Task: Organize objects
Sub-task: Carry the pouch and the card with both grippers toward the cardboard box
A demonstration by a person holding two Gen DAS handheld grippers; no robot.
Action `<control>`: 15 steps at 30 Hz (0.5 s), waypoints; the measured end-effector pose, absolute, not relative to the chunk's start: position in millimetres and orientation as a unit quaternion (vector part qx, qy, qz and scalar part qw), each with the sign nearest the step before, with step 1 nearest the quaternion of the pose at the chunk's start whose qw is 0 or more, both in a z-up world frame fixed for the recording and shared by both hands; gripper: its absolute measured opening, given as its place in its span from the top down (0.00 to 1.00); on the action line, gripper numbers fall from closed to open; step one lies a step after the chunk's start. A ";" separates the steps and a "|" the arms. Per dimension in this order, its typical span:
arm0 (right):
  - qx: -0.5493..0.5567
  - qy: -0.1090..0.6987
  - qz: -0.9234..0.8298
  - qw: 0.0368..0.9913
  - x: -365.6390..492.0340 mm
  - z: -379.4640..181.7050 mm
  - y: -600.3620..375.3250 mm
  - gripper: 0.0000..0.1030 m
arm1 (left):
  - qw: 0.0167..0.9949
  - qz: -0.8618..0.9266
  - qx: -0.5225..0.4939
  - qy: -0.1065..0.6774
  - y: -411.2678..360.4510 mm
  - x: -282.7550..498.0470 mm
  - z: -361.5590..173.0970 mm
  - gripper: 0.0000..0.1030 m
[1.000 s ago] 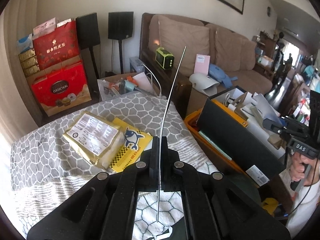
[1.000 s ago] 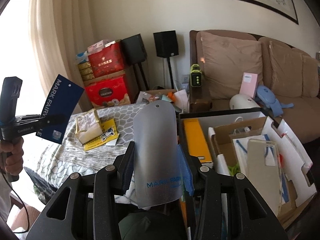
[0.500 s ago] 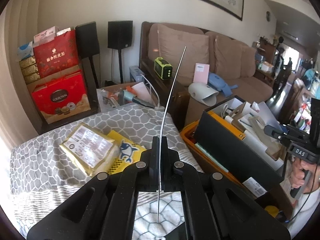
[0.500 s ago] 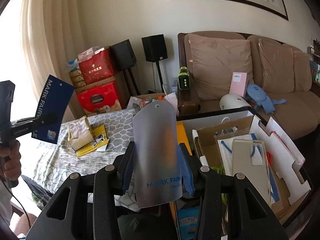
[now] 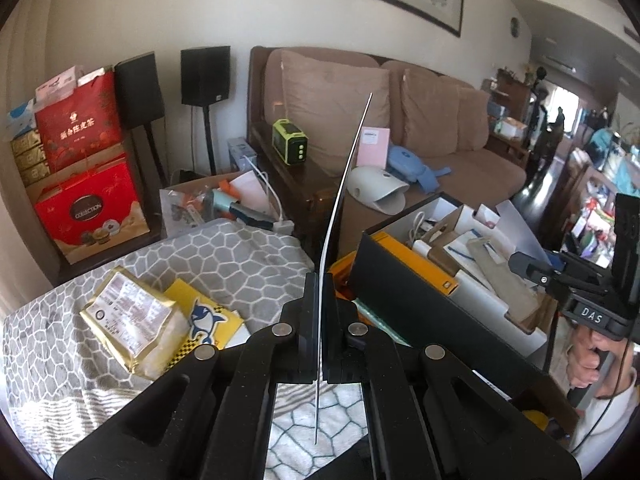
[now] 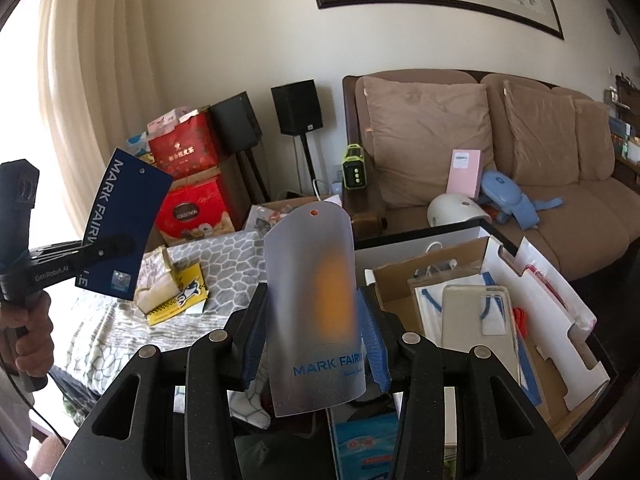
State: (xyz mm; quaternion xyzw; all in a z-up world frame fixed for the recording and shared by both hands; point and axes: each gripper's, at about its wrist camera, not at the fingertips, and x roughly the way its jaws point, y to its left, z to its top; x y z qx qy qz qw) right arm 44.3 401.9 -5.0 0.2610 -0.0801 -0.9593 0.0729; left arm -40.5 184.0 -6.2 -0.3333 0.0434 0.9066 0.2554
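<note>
My left gripper is shut on a thin navy card, seen edge-on in the left wrist view. In the right wrist view the same card shows its "MARK FAIR" print, held up at the left by the left gripper. My right gripper is shut on a frosted translucent tag, whose edges sit between the blue-padded fingers. Below and right of it stands a black box full of paper packaging. A gold pouch and a yellow packet lie on the grey honeycomb blanket.
A brown sofa holds a pink box, a white dome and a blue item. Red gift boxes and two speakers stand at the back left. An orange bin sits beside the black box.
Both grippers have drifted a little with their cards still held. In the left wrist view the blanket and box sit lower, and more of the wall picture shows.
</note>
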 end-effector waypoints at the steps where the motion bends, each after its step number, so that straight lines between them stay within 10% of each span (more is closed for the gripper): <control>1: 0.261 -0.081 -0.959 0.072 44.4 -4.6 403.2 0.57 | 0.258 0.906 -0.333 0.044 186.9 -40.4 -6.1 0.99; 15: 0.255 -0.098 -0.960 0.056 49.2 -0.4 422.9 0.57 | 0.272 0.900 -0.339 0.024 200.5 -42.6 -2.3 0.99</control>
